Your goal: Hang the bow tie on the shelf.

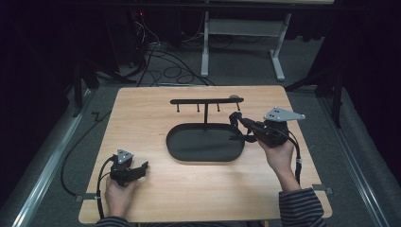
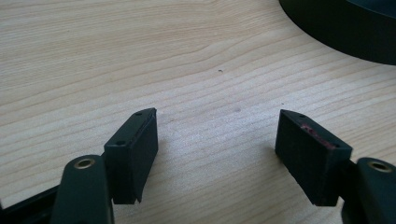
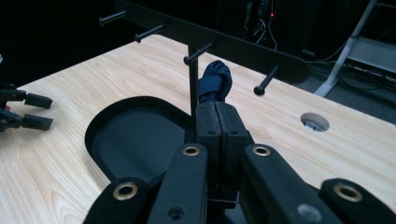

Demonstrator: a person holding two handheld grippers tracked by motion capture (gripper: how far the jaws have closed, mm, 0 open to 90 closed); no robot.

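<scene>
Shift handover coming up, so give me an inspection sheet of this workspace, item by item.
Surface: light wooden table, with a round cable hole near the far edge.
Job's things: black stand with an oval tray and a peg bar; a dark blue knotted cloth piece sits just below the pegs.
Clutter: nothing seen.
Grippers: left hand-held gripper rests open on the table; right hand-held gripper is shut on the cloth piece, above the tray.
Cables: one trails from each gripper; loose cables lie on the floor behind the table.
Surroundings: dark room, grey floor, white table frame behind.
</scene>
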